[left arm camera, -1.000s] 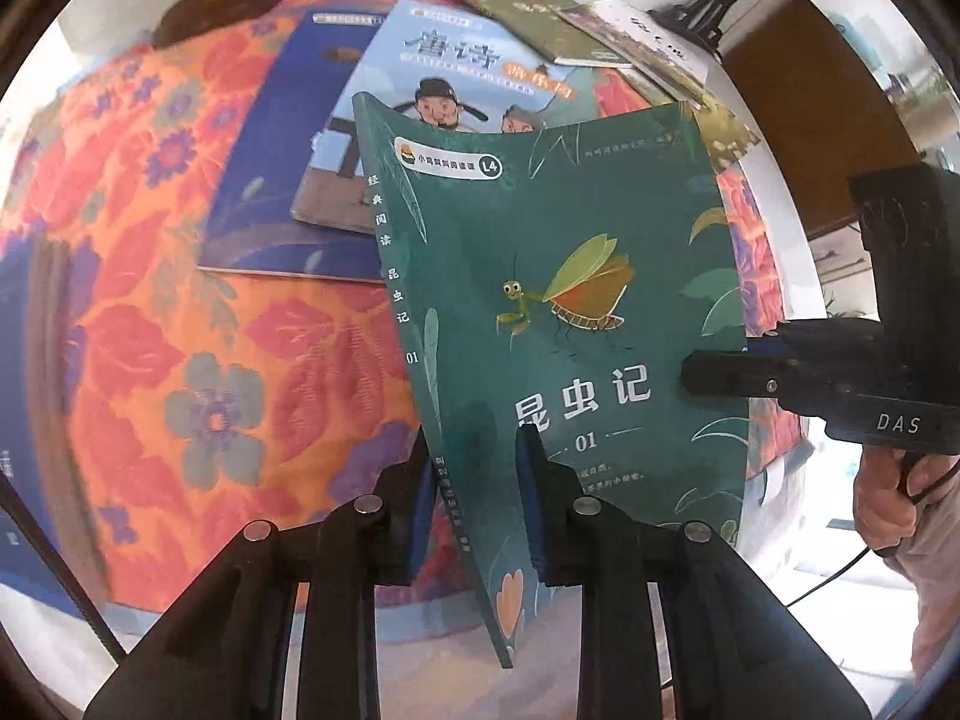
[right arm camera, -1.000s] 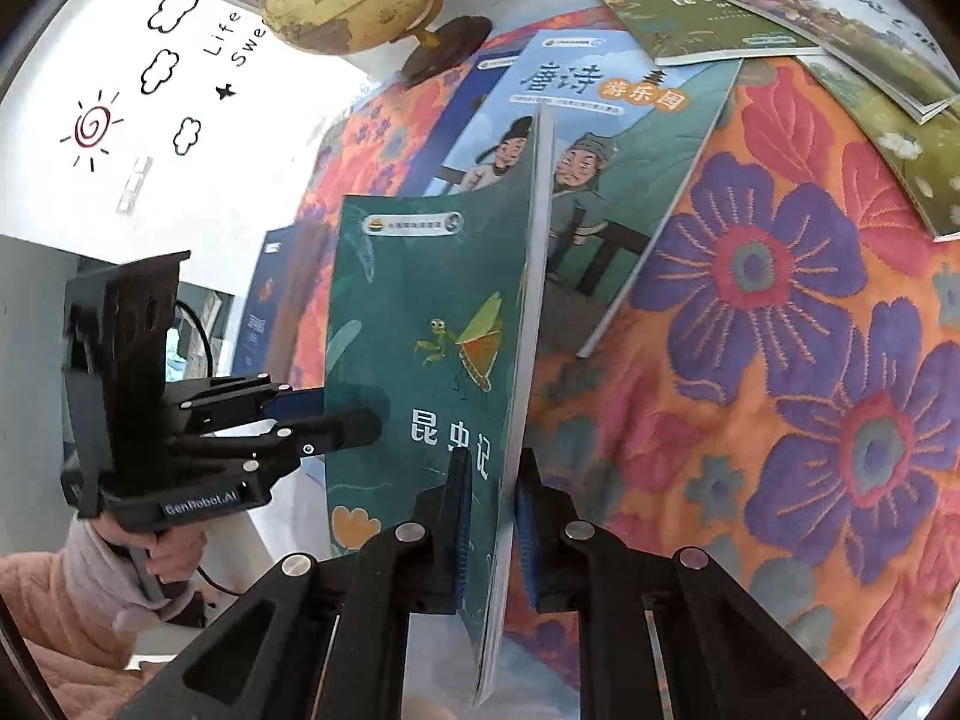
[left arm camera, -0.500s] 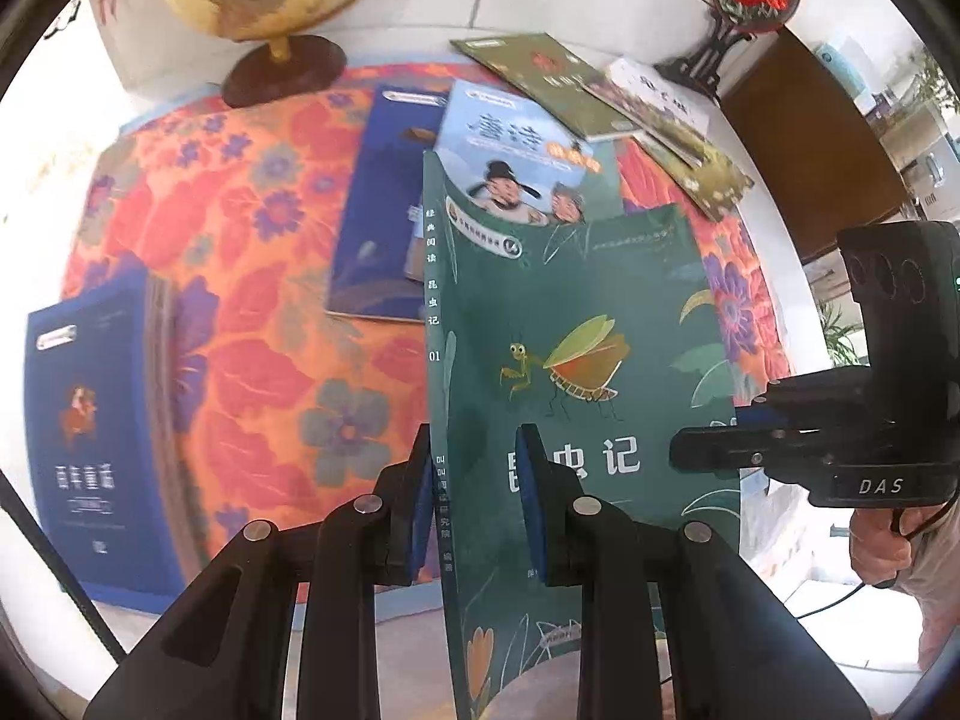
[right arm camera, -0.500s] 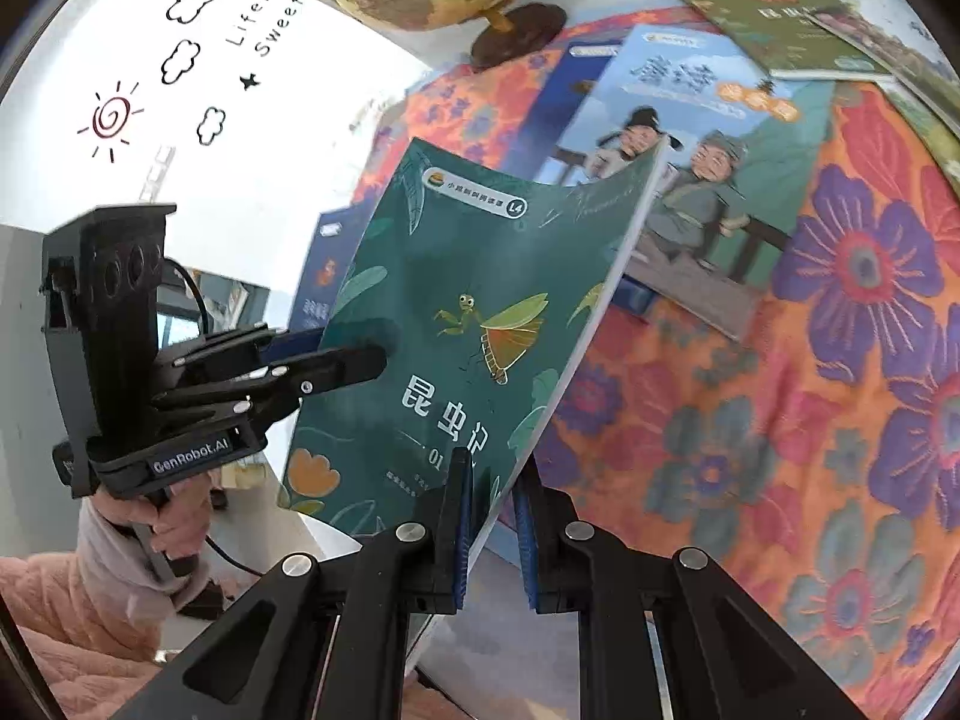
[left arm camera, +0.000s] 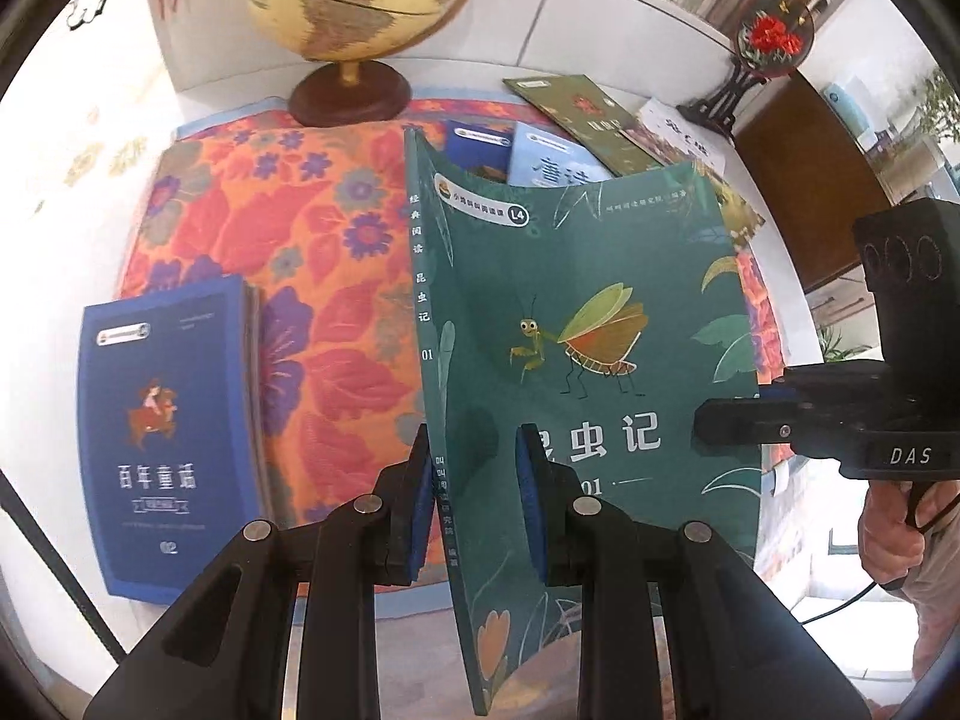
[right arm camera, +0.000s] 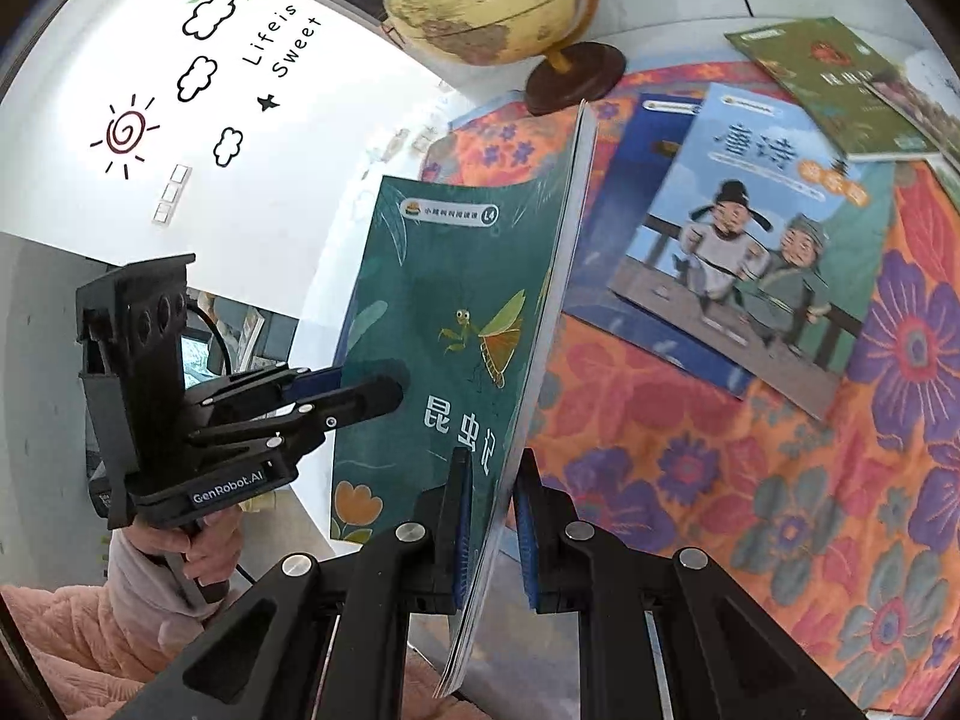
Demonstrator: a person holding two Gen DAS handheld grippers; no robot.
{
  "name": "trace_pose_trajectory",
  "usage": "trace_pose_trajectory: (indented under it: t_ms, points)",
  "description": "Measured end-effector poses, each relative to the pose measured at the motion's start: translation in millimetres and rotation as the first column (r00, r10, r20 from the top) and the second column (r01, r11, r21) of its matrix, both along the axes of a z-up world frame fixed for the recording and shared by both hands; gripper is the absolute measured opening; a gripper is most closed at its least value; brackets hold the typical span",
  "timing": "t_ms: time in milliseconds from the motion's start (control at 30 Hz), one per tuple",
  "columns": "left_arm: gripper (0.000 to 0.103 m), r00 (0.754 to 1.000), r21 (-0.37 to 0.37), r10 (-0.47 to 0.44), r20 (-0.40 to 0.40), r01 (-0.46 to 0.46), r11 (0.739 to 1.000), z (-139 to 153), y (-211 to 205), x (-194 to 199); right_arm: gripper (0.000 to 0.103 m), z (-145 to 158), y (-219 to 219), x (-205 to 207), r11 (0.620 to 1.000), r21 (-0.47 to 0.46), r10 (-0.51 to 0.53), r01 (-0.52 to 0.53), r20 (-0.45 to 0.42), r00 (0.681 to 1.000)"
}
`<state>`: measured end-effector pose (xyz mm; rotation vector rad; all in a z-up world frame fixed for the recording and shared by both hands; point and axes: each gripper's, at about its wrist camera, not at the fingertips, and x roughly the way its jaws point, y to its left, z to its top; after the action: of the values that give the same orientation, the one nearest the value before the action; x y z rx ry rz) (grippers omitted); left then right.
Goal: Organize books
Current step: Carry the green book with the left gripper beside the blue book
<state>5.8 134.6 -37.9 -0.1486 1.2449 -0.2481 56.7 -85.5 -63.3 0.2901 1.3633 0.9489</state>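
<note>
You hold the green insect book point(left arm camera: 588, 324) clear above the floral cloth point(left arm camera: 336, 312), your left gripper point(left arm camera: 474, 498) clamped on its spine edge and your right gripper point(right arm camera: 492, 516) clamped on its open page edge. Nearer the globe point(left arm camera: 354, 0) than the green book lie the poetry book point(right arm camera: 762, 264) and others, loose (no box or shelf bin is in view). The cover already bows; pulling your hands apart or twisting could crease it or let it slip from the pads
</note>
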Motion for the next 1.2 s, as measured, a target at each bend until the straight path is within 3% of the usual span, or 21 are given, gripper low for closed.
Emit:
trace_pose_trajectory:
  t_ms: [567,1200]
  points:
    - [0.022,0.997,0.007,0.073,0.023,-0.073,0.997,9,77,-13,0.015,13,81,-9,0.998,-0.008,0.069,-0.069,0.017,0.997]
    - [0.022,0.993,0.016,0.120,-0.001,-0.120,0.993,-12,178,-15,0.015,8,188,-14,0.995,-0.013,0.104,-0.104,0.011,0.995]
